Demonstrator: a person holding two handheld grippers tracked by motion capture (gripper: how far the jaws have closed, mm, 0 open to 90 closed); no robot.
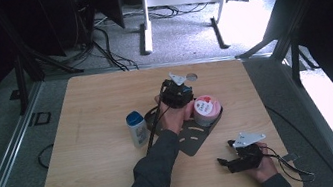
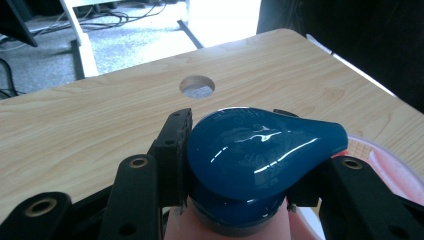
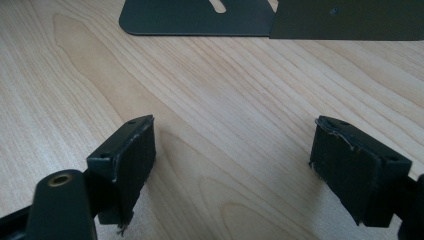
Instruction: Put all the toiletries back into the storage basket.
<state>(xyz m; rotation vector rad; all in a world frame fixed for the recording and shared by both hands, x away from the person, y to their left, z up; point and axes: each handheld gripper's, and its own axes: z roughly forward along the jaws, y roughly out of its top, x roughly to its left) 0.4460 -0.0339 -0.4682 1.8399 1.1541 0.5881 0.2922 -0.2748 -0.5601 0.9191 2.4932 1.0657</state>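
**Blue cap clamped near the table's far edge**

Blue glossy teardrop-shaped plastic cap (image 2: 260, 150) sits pinched between my left gripper's (image 2: 239, 150) black jaws, above a pale bottle neck. Just beside it is a round pink-lidded container (image 1: 206, 110) on a dark metal bracket plate (image 1: 193, 140). A white bottle with a blue cap (image 1: 136, 128) stands near my left hand. My right gripper (image 3: 232, 165) hovers over the wooden table (image 3: 225, 100), jaws apart on nothing.

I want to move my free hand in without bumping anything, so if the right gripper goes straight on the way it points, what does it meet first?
Probably the dark metal plate. The right gripper stands open over bare table, with that plate's edge lying next ahead.
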